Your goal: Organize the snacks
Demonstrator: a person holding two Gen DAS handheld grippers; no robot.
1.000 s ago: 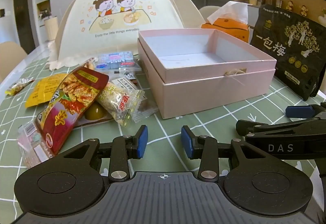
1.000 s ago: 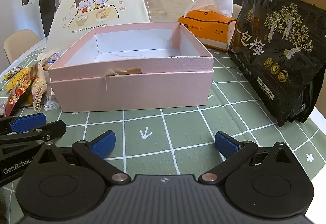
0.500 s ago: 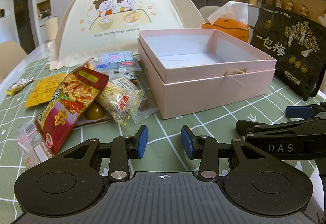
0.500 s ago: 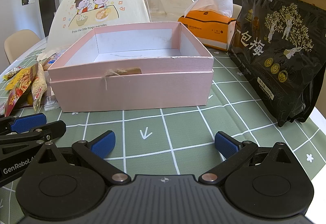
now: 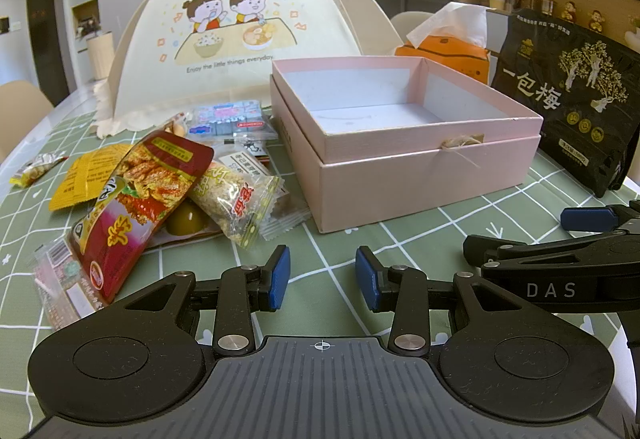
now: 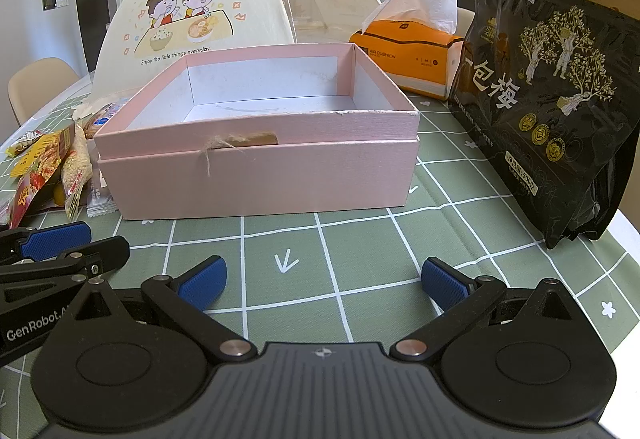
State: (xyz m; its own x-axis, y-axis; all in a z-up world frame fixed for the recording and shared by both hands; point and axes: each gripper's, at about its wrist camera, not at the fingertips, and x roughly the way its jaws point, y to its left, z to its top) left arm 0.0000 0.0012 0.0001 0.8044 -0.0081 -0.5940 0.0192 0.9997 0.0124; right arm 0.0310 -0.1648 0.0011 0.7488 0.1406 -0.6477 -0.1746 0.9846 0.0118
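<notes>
An open pink box (image 5: 404, 159) (image 6: 260, 167) stands on the green checked tablecloth, and its white inside holds nothing. Left of it lies a heap of snacks: a red packet (image 5: 136, 199), a clear rice-snack packet (image 5: 236, 199), a yellow packet (image 5: 86, 175), a blue-and-white packet (image 5: 230, 119). My left gripper (image 5: 322, 279) hovers low over the cloth in front of the heap, partly open with nothing between its blue pads. My right gripper (image 6: 322, 283) hangs in front of the box, wide open with nothing in it.
A large black plum bag (image 6: 552, 107) leans at the right near the table edge. An orange tissue pack (image 6: 408, 55) and a folding mesh food cover (image 5: 236, 39) stand behind the box. A beige chair (image 6: 36, 83) sits at the far left.
</notes>
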